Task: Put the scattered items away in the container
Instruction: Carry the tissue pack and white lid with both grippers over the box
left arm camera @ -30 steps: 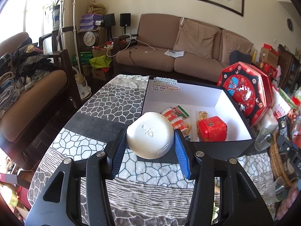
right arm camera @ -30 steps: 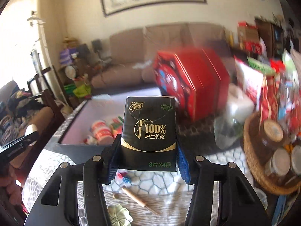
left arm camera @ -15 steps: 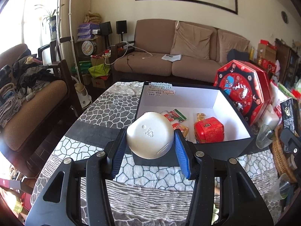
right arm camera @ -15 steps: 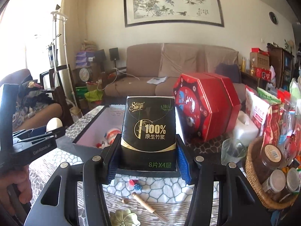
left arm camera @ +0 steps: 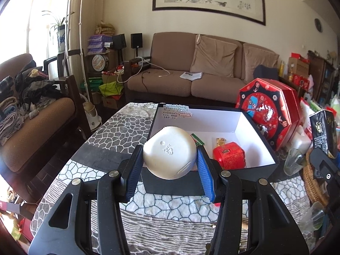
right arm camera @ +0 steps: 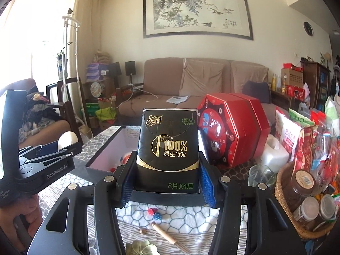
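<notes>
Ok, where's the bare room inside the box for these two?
Free: white floor of the box along its far wall and right wall. Crowded: near side, with the red tin and snack packets. Left part hides behind the white bowl.

you are facing the open box, its top standing wide open, and most of its white floor toward the far wall is lying bare. the red tin and a few packets are taking up the near part of the floor. the red hexagonal box is leaning just beside the right wall, crowding that side. a glass and a wicker basket of jars are blocking the right edge of the surface. left of the box the surface is lying open. nearer you, a wooden stick and small sweets are lying on the cloth.
</notes>
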